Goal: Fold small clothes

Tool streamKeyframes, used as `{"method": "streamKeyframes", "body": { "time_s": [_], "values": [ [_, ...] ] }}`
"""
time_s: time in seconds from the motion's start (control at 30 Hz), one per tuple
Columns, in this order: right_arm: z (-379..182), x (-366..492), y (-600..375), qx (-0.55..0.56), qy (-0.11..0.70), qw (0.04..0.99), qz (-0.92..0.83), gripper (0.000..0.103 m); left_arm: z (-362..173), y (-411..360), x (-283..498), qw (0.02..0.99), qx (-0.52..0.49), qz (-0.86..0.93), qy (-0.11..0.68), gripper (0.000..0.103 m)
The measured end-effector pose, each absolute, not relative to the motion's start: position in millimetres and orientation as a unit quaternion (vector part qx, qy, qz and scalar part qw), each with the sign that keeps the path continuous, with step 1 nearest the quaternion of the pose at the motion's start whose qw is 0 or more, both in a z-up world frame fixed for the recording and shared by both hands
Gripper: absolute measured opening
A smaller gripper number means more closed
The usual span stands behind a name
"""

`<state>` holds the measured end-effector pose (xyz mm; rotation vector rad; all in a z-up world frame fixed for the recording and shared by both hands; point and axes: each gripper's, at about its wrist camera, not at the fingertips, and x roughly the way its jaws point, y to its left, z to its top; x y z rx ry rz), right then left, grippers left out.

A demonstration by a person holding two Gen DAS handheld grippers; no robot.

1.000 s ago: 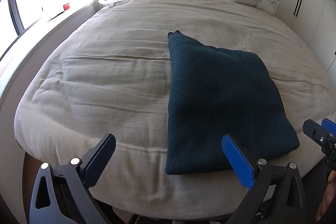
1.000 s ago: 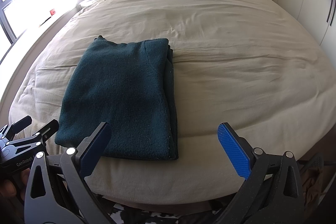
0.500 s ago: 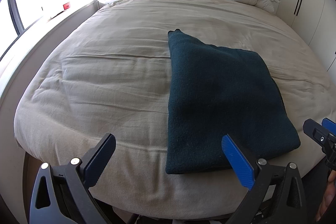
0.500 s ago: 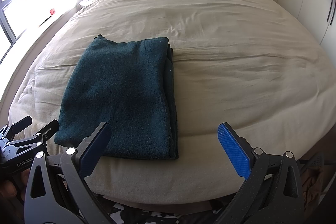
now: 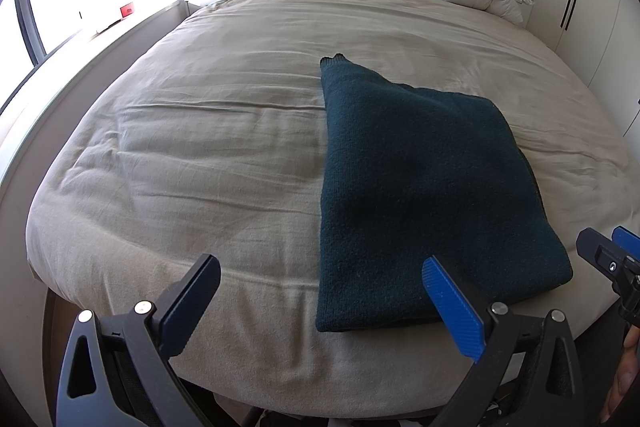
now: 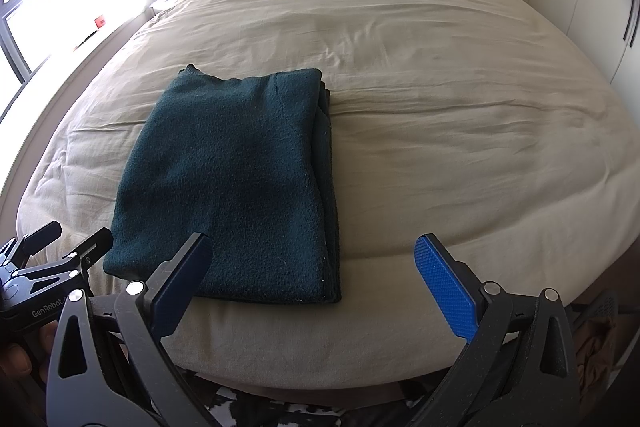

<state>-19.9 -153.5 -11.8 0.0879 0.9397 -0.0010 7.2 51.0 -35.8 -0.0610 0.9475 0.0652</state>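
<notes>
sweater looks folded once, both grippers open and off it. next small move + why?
Probably bring the left gripper forward and down to the near left corner of the dark green sweater. That gripper is open and empty, the corner lies just ahead of it at the bed edge, and the sweater lies as a long rectangle that could take another fold. The right gripper is open too.
</notes>
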Motion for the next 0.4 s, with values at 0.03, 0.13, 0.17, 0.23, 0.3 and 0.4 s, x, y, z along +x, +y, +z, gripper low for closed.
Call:
{"method": "streamKeyframes", "body": {
  "time_s": [0.03, 0.13, 0.17, 0.23, 0.3, 0.4],
  "values": [
    [-12.1, -20.4, -153.1, 0.042, 0.453, 0.891, 0.0, 0.103, -36.2, 51.3, 6.6, 0.889, -0.03, 0.031, 0.456, 0.103],
    [-12.8, -20.7, -152.8, 0.042, 0.453, 0.891, 0.0, 0.103, -36.8, 51.4, 6.4, 0.888, -0.029, 0.031, 0.457, 0.103],
    [-12.5, -20.0, -153.4, 0.042, 0.453, 0.89, 0.0, 0.103, -37.1, 51.7, 6.0, 0.888, -0.029, 0.031, 0.457, 0.103],
    [-12.9, -20.6, -153.0, 0.042, 0.453, 0.89, 0.0, 0.103, -37.4, 52.0, 5.5, 0.888, -0.029, 0.032, 0.458, 0.103],
    [-12.3, -20.0, -153.6, 0.042, 0.453, 0.89, 0.0, 0.103, -37.5, 53.0, 7.2, 0.887, -0.03, 0.032, 0.459, 0.103],
    [-12.1, -19.9, -153.8, 0.042, 0.453, 0.89, 0.0, 0.103, -35.8, 54.0, 8.1, 0.888, -0.029, 0.031, 0.457, 0.103]
  ]
}}
